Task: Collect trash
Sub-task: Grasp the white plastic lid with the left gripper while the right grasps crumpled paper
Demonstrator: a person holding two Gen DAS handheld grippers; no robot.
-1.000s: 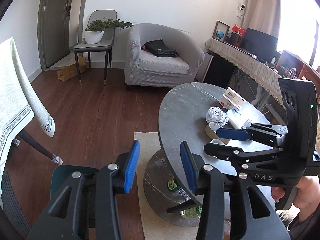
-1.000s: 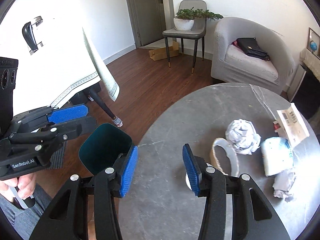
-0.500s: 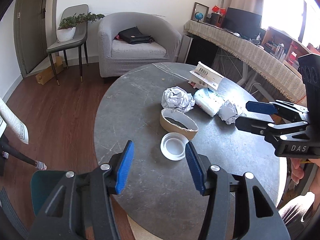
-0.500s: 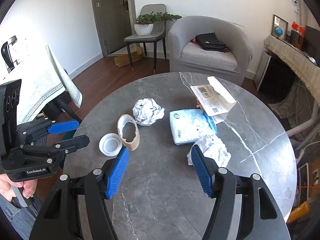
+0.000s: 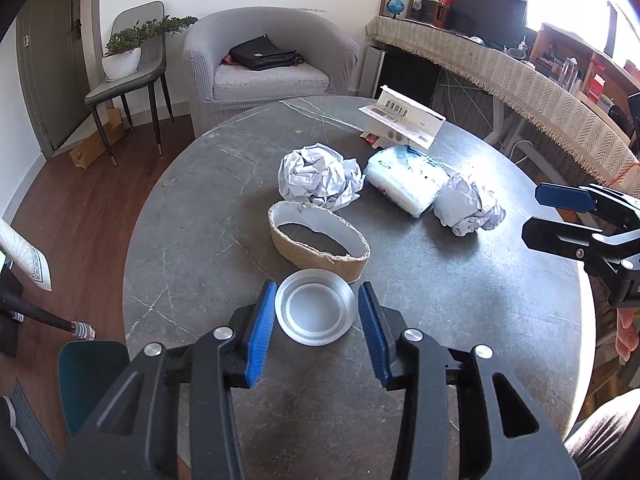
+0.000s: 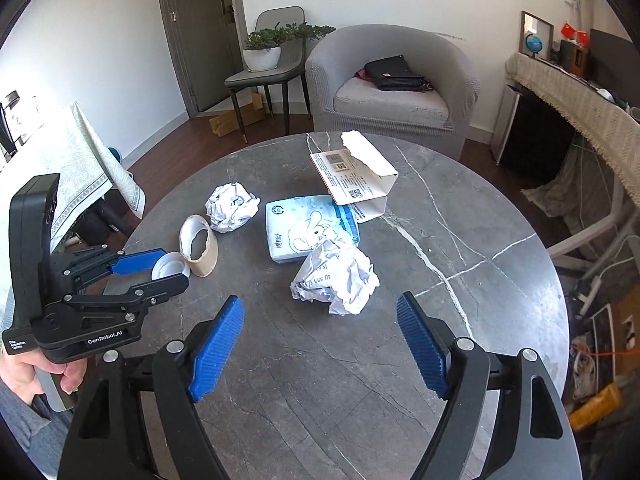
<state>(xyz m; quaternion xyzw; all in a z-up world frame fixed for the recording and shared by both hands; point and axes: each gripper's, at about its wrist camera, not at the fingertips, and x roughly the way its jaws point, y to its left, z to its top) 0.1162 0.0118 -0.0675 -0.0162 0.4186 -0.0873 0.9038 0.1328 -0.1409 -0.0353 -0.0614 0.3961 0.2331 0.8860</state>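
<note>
Trash lies on a round grey marble table point(image 5: 208, 216). My left gripper point(image 5: 316, 314) is open, its blue pads on either side of a clear plastic lid point(image 5: 315, 312), not pressing it; it also shows in the right wrist view point(image 6: 152, 270). Behind the lid lie a brown tape ring point(image 5: 318, 242), a crumpled paper ball point(image 5: 318, 176), a tissue pack point(image 5: 406, 180), a second paper ball point(image 5: 468, 206) and a torn white box point(image 5: 402, 122). My right gripper point(image 6: 322, 338) is open and empty, just short of the second paper ball point(image 6: 336, 278).
A teal bin point(image 5: 92, 384) stands on the floor left of the table. A grey armchair point(image 5: 268, 64) with a black bag, a chair with a plant point(image 5: 128, 60) and a cloth-covered side table point(image 5: 520, 80) stand beyond. A covered table point(image 6: 68, 168) is at left.
Both grippers swung from the bin side up over the table. The left gripper came forward until its pads flank the plastic lid. The right gripper opened wider and neared the paper ball.
</note>
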